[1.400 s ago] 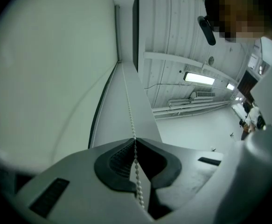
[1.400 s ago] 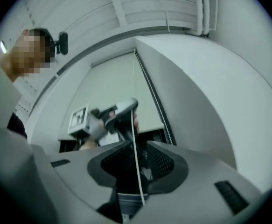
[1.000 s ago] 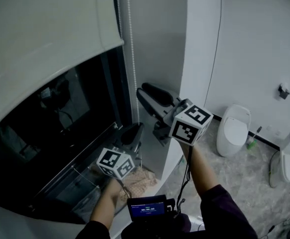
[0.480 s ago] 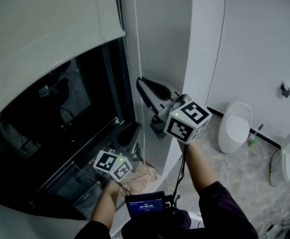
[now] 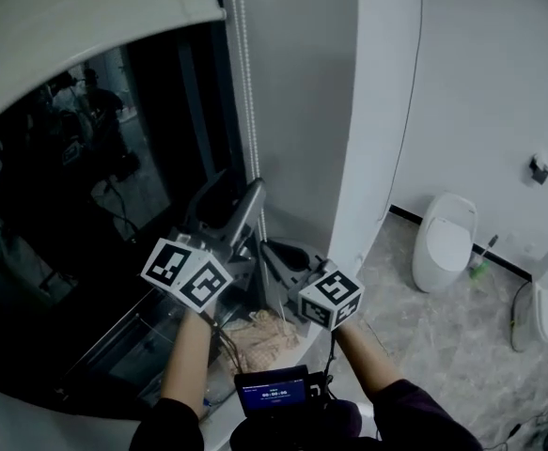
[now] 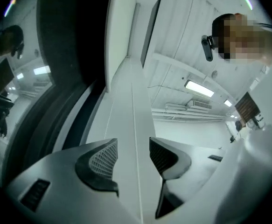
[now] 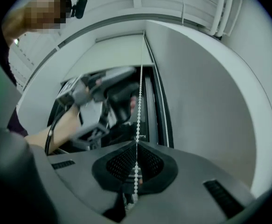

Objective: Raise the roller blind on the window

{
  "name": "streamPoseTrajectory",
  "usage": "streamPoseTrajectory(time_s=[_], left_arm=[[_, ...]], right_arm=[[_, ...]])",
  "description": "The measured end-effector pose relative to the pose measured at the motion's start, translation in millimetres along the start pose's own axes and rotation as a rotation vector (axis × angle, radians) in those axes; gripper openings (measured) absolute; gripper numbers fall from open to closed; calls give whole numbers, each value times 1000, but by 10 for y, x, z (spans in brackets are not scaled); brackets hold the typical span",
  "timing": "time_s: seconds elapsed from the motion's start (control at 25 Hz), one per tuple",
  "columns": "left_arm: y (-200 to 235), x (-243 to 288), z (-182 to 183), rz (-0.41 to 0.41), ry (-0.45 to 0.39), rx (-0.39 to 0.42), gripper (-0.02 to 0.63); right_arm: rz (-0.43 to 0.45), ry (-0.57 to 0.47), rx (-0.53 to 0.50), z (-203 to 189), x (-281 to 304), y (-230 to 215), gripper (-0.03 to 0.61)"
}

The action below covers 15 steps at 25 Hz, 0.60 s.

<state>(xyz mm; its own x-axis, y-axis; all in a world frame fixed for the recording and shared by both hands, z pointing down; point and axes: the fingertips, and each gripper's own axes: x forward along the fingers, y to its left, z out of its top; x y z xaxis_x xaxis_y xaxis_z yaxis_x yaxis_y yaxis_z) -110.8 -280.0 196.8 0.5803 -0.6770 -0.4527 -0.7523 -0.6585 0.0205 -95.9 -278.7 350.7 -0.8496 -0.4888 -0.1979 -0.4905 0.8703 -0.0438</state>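
Note:
The pale grey roller blind (image 5: pixel 86 26) hangs across the top of the dark window (image 5: pixel 95 205), its bottom edge high at the left. A white bead chain (image 5: pixel 246 111) drops down beside the window frame. My right gripper (image 5: pixel 278 250) is low on the chain and shut on it; in the right gripper view the bead chain (image 7: pixel 139 101) runs down into the closed right gripper (image 7: pixel 136 164). My left gripper (image 5: pixel 234 195) is higher up and its jaws have just been opening. In its own view the left gripper (image 6: pixel 133 155) is open, with a thin pale line running between the pads, untouched.
A grey wall column (image 5: pixel 330 111) stands right of the chain. A beige cloth (image 5: pixel 264 332) lies on the sill below the grippers. A small screen (image 5: pixel 274 391) sits at the person's chest. On the tiled floor to the right are a white toilet (image 5: pixel 447 242) and a green bottle (image 5: pixel 480 269).
The right gripper closed on the chain and came down with it. The left gripper opened and rose above the right. The blind's bottom edge is higher on the window.

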Motion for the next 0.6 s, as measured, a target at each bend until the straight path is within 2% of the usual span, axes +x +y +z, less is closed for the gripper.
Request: streamPoseTrajectory(time_s=[0.12, 0.2, 0.24, 0.28, 0.32, 0.36, 0.6], left_arm=[[-92, 229, 245, -29, -11, 47, 175], [-86, 305, 357, -17, -16, 63, 173], [-74, 322, 398, -6, -20, 71, 170], [-60, 331, 429, 7, -27, 80, 137], [-43, 339, 449, 21, -34, 88, 72], [-26, 351, 453, 35, -37, 94, 39], [-8, 412, 407, 44, -23, 115, 35]], right_arm=[[-21, 73, -8, -467, -49, 8, 11], [-27, 89, 19, -619, -87, 17, 11], [-26, 90, 29, -639, -105, 23, 11], [-25, 91, 27, -636, -120, 26, 11], [-24, 92, 16, -626, -131, 25, 11], [-21, 92, 5, -616, -140, 27, 11], [-2, 67, 26, -580, -176, 83, 11]])
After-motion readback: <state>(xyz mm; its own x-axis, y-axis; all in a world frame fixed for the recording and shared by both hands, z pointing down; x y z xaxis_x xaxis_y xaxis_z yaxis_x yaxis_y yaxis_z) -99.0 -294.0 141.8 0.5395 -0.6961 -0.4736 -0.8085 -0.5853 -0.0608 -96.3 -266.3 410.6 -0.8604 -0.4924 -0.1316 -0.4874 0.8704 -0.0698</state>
